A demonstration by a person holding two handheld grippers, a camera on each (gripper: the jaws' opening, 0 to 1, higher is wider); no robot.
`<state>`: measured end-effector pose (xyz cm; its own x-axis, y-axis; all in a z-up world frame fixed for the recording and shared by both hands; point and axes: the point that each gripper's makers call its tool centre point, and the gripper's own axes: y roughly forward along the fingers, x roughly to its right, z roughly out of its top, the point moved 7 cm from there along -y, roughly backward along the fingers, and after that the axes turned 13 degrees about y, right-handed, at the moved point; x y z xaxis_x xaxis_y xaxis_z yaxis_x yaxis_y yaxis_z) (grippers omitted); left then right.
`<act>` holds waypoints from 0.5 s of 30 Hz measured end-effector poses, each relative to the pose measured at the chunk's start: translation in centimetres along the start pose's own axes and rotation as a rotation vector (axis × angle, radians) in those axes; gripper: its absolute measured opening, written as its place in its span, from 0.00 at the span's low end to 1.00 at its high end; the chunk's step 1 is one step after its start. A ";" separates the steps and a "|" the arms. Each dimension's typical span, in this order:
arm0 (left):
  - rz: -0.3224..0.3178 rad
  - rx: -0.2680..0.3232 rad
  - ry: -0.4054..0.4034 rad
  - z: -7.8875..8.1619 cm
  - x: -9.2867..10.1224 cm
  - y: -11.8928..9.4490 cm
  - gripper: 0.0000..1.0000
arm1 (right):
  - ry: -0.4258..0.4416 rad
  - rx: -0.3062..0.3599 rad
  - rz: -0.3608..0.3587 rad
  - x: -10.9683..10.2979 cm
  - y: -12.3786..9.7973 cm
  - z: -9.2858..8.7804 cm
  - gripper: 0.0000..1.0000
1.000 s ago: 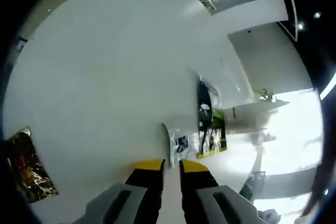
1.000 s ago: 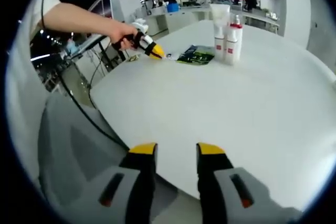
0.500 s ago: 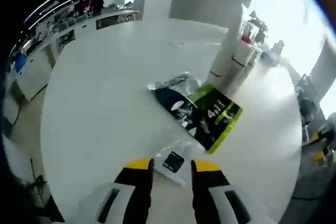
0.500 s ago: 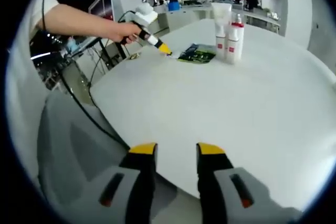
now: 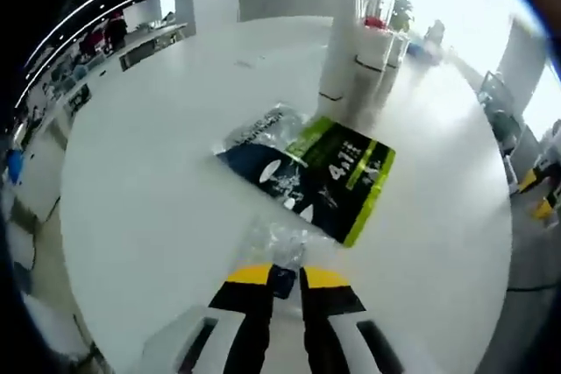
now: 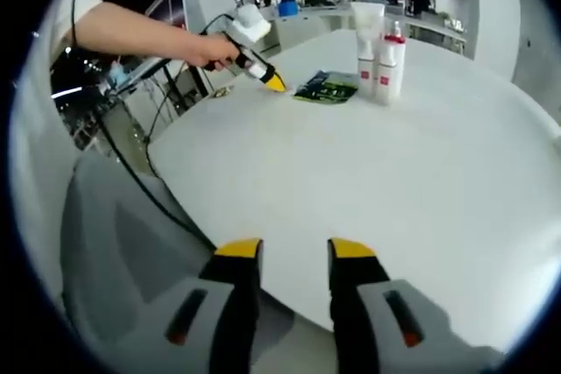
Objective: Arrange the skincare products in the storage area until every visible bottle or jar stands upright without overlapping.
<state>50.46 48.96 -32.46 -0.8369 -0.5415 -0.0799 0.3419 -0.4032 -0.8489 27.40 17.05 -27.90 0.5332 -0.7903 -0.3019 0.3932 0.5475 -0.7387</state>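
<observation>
A small clear sachet with a dark label lies on the white table, and my left gripper is shut on its near end. Just beyond it a black and green packet lies flat, partly over a clear wrapper. Behind that stand a tall white tube and a white bottle with a red cap, both upright. In the right gripper view the same tube, bottles and packet sit at the far side, with the left gripper beside the packet. My right gripper is open over the table's near edge.
A person's arm reaches in from the left holding the left gripper. Black cables hang beside the table's left edge over the grey floor. Bare white tabletop spreads between my right gripper and the products.
My left gripper has turned toward the table, moved up to the clear sachet and closed its jaws on it. The right gripper has stayed still and open.
</observation>
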 end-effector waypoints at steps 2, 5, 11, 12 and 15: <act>-0.032 -0.001 0.020 -0.2 -0.2 0.0 0.13 | -0.002 0.000 -0.001 0.0 0.0 0.0 0.31; -0.076 -0.003 0.078 -0.3 -0.4 0.0 0.13 | -0.002 -0.002 -0.001 0.0 0.0 0.0 0.31; -0.131 -0.044 0.238 -0.1 -0.6 0.0 0.13 | 0.000 -0.002 -0.001 0.0 0.0 0.0 0.31; -0.143 -0.059 0.283 0.0 -0.6 0.0 0.13 | -0.002 -0.002 -0.001 0.0 0.0 0.0 0.31; -0.157 -0.088 0.354 0.2 -0.5 0.0 0.13 | -0.002 -0.002 0.000 0.0 0.1 0.0 0.31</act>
<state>50.99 49.05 -32.30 -0.9769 -0.1847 -0.1076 0.1730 -0.3873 -0.9056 27.41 17.10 -27.92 0.5342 -0.7901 -0.3006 0.3921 0.5466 -0.7399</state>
